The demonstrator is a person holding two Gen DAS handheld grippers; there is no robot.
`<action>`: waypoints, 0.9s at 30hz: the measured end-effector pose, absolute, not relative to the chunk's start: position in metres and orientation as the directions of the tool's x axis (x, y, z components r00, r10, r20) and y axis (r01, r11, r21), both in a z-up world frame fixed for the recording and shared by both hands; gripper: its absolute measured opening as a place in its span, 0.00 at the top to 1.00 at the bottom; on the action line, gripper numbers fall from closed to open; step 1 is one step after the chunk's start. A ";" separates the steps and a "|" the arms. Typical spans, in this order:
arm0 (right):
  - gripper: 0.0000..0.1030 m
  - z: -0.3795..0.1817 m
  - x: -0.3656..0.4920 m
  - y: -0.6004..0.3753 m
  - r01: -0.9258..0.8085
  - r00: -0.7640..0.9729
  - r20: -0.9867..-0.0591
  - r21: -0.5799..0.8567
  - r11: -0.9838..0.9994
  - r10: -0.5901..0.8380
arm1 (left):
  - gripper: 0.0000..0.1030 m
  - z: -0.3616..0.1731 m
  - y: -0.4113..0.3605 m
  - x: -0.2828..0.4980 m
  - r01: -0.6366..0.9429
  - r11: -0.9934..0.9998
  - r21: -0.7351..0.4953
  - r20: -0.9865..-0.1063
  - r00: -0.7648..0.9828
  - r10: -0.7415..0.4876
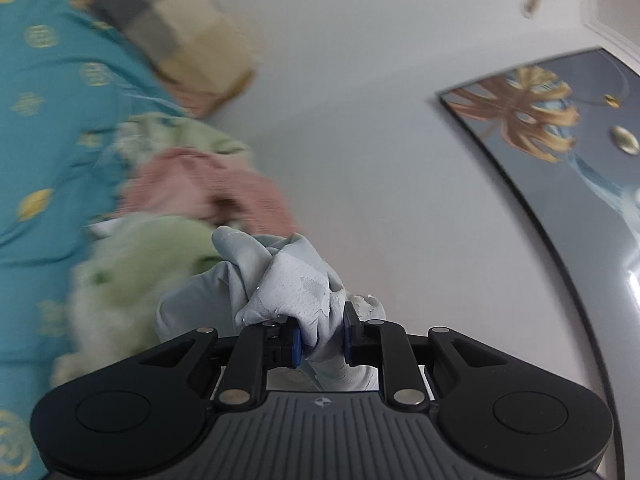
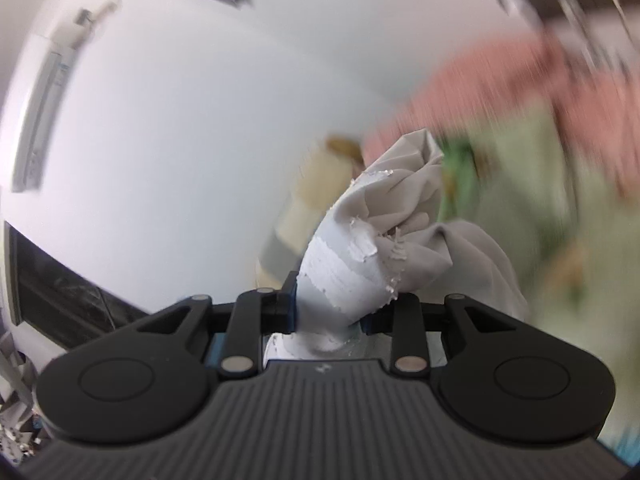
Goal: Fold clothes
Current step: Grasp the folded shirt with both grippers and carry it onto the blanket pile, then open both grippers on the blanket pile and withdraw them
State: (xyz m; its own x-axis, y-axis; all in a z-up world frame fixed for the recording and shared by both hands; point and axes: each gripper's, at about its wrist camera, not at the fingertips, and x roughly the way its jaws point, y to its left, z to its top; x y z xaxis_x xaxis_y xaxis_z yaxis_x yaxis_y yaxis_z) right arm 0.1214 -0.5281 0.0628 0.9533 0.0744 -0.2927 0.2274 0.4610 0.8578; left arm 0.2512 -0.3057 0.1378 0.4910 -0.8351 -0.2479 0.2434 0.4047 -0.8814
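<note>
Grey cloth (image 1: 280, 280) bunched between the blue pads (image 1: 296, 345) of the left gripper (image 1: 322, 346), jaws drawn in most of the way and clamped on a twisted wad of it. Fabric squeezed thick at the pinch, bulging forward past the fingertips in crumpled folds, with a flaky, peeling white print across the surface. More of the same cloth trailing down behind the fingers toward the gripper body. Beyond, blurred: green garment (image 1: 132, 264) and pink garment (image 1: 208, 188) heaped together on a teal bedspread (image 1: 48, 128) with gold motifs, a checked pillow (image 1: 168, 28) farther back. White wall to the right, carrying a dark framed picture (image 1: 560, 152) with a golden leaf. Right gripper (image 2: 328, 312) likewise clenched on grey cloth (image 2: 400, 216), jaws narrowed around a rolled neck of fabric, left pad (image 2: 291, 300) pressed against it, right pad mostly hidden by the bulge. Cloth rising from the pinch in a crumpled plume, white print cracked and lifting at its edges. Behind it, heavily smeared: pink and green garments at right, something beige beside them, too blurred to name. White wall and a white air conditioner (image 2: 48, 92) at left. Both grippers raised off the bed, cloth held up in the air against the wall; whether one piece spans both cannot be told.
</note>
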 end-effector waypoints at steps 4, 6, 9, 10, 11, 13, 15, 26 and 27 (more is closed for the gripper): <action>0.69 0.047 0.115 -0.549 0.289 0.935 -0.353 0.810 0.510 0.031 | 0.80 0.133 -0.370 0.265 0.343 0.393 -0.853 -0.217 0.453 -0.865; 0.69 0.039 0.112 -0.559 0.319 0.924 -0.382 0.784 0.533 0.008 | 0.80 0.105 -0.387 0.264 0.364 0.427 -0.828 -0.261 0.424 -0.867; 0.69 0.027 0.107 -0.575 0.363 0.906 -0.422 0.741 0.564 -0.028 | 0.80 0.050 -0.393 0.258 0.390 0.491 -0.779 -0.364 0.356 -0.861; 0.69 0.023 0.105 -0.580 0.377 0.899 -0.435 0.727 0.574 -0.041 | 0.80 0.035 -0.392 0.251 0.394 0.510 -0.765 -0.395 0.338 -0.854; 0.69 0.019 0.104 -0.585 0.392 0.893 -0.448 0.711 0.584 -0.053 | 0.80 0.021 -0.386 0.243 0.404 0.529 -0.746 -0.421 0.329 -0.845; 0.69 0.012 0.100 -0.590 0.412 0.881 -0.468 0.690 0.595 -0.067 | 0.80 -0.002 -0.377 0.228 0.422 0.557 -0.715 -0.461 0.313 -0.830; 0.69 0.006 0.094 -0.587 0.421 0.873 -0.483 0.683 0.597 -0.064 | 0.79 -0.015 -0.370 0.218 0.437 0.573 -0.693 -0.482 0.310 -0.819; 0.64 0.003 0.055 -0.559 0.482 0.825 -0.558 0.612 0.627 -0.089 | 0.28 0.068 -0.361 0.177 0.552 0.711 -0.435 -0.571 0.441 -0.692; 0.60 0.010 0.048 -0.553 0.485 0.823 -0.559 0.595 0.641 -0.103 | 0.23 0.080 -0.357 0.167 0.568 0.718 -0.402 -0.563 0.466 -0.683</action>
State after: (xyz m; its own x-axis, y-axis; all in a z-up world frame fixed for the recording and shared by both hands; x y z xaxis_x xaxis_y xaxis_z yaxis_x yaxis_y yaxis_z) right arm 0.0480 -0.5530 0.0103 0.8225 -0.1031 -0.5593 0.4850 0.6408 0.5951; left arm 0.1674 -0.3574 0.0795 0.4658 -0.6830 -0.5626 0.5678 0.7183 -0.4021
